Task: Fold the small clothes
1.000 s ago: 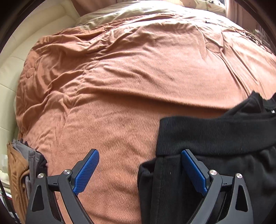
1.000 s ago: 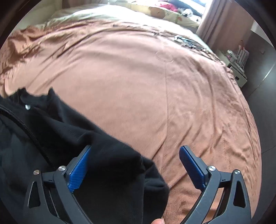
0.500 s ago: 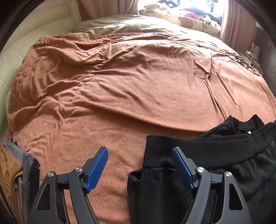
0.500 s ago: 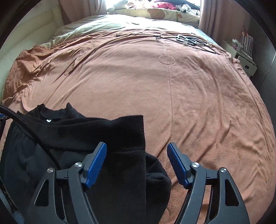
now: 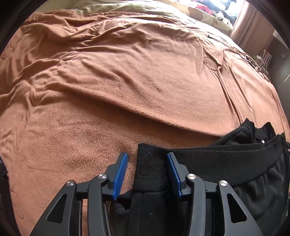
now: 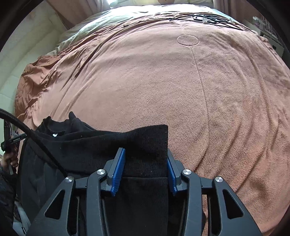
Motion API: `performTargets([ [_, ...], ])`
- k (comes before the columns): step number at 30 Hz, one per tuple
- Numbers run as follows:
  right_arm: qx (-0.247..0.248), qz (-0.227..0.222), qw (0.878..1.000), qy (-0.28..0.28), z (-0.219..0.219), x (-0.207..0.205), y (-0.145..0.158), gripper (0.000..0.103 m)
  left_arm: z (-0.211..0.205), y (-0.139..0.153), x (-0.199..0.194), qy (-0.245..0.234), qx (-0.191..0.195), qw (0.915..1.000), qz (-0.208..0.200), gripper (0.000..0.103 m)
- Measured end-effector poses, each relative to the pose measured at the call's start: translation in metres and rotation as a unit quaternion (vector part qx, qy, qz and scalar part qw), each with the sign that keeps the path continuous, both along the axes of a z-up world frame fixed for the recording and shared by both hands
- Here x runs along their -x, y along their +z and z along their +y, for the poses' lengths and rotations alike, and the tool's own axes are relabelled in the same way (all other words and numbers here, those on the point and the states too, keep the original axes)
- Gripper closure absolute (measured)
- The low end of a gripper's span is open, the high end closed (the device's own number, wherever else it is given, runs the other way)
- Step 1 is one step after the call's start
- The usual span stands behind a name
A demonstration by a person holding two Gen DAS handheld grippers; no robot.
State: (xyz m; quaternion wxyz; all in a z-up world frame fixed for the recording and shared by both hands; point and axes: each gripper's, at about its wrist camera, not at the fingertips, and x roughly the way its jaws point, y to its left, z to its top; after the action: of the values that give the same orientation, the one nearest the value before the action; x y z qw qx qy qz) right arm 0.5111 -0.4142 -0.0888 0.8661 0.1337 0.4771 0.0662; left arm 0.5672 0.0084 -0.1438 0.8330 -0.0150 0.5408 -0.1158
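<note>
A black garment (image 5: pixel 226 163) lies on the brown blanket, its ribbed hem band turned toward me. My left gripper (image 5: pixel 146 154) straddles the hem's left corner. Its jaws are closing: the right pad lies against the ribbing, while a strip of blanket shows between the left pad and the cloth. In the right wrist view the same black garment (image 6: pixel 87 145) fills the lower left. My right gripper (image 6: pixel 144 154) stands over the hem's right corner, jaws closing, with the ribbed band between the pads. The garment's neck opening shows at its far side.
The brown blanket (image 5: pixel 126 81) covers the whole bed, creased at the left. Cables (image 6: pixel 208 18) lie near the far edge, and pillows (image 5: pixel 208 16) lie beyond it. A black cord (image 6: pixel 36 134) crosses the garment. A person's hand (image 6: pixel 9 159) shows at the left edge.
Both grippers' jaws have narrowed from wide apart and now bracket the hem's two corners. The folded clothes at the left edge have dropped out of the left wrist view.
</note>
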Motion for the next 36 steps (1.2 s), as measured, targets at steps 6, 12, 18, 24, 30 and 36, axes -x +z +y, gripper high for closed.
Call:
performTargets([
  [6, -0.005, -0.031, 0.999, -0.015, -0.003, 0.015, 0.012, 0.098, -0.006, 0.012, 0.007, -0.011, -0.01, 0.9997, -0.018, 0.097],
  [12, 0.027, -0.076, 0.997, -0.018, 0.0, 0.038, 0.041, 0.099, 0.0, 0.045, 0.022, -0.002, -0.012, 0.9977, -0.067, 0.098],
  [18, 0.034, -0.097, 0.994, -0.035, -0.004, 0.052, 0.049, 0.099, 0.008, 0.072, 0.03, 0.016, -0.013, 0.9941, -0.106, 0.098],
  [24, 0.045, -0.071, 0.995, -0.05, 0.005, 0.044, 0.022, 0.099, -0.002, 0.058, 0.011, 0.019, -0.016, 0.9955, -0.092, 0.098],
  [30, 0.063, -0.026, 0.996, -0.05, 0.014, 0.025, -0.007, 0.099, -0.012, 0.019, -0.003, 0.016, -0.03, 0.9981, -0.051, 0.098],
  [36, 0.091, -0.021, 0.995, -0.044, 0.03, 0.028, 0.013, 0.098, -0.007, 0.009, 0.002, 0.017, -0.042, 0.9986, -0.027, 0.086],
])
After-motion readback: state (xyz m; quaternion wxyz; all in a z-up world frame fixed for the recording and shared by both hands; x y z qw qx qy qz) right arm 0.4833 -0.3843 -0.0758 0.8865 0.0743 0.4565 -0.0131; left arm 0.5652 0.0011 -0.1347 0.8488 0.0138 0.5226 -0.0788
